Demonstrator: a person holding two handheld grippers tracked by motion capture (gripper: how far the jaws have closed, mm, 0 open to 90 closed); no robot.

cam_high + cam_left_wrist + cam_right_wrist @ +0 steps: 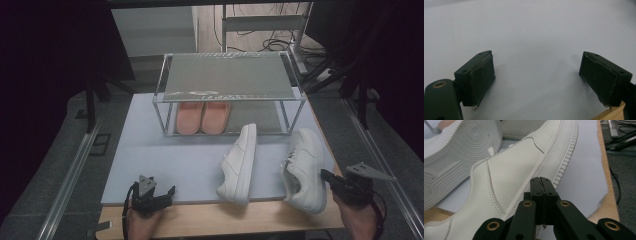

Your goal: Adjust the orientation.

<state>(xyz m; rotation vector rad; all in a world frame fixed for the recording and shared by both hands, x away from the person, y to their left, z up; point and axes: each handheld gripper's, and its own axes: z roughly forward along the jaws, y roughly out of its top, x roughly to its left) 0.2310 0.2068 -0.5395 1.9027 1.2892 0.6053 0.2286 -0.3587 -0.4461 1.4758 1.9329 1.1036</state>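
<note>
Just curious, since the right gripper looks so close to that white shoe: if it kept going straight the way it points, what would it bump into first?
The right gripper, jaws shut, points at the side of the near white shoe. It would likely meet that first, just above the ribbed sole; whether it already touches is unclear.

High view looks down and forward over the surface point(165, 165); right gripper view sits close on the sneaker point(506, 185), shared by both.
</note>
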